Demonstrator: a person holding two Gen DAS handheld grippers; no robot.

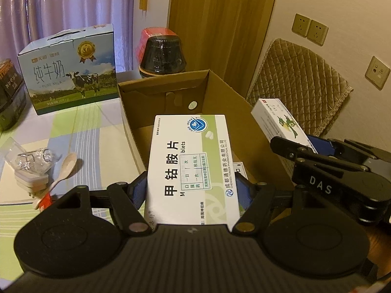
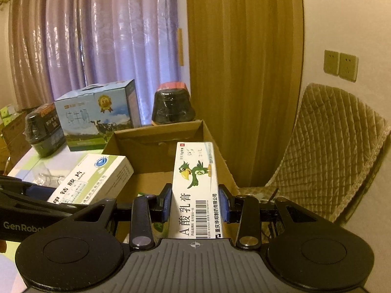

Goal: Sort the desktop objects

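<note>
Left gripper (image 1: 191, 190) jaws clamped on a white-green tablet box (image 1: 193, 166) above the open cardboard box (image 1: 246, 112) toward the worktop's right edge, right gripper (image 2: 195, 204) jaws clamped on a parrot-printed cream box (image 2: 196, 183) just beside it

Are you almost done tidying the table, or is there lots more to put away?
Partly. Done: hard to say, since the cardboard box looks nearly empty inside. In hand: the left gripper holds a white and green medicine box, and the right gripper holds a slim parrot box, both above the cardboard box. Left: a spoon and a clear plastic packet lie on the tablecloth.
</note>
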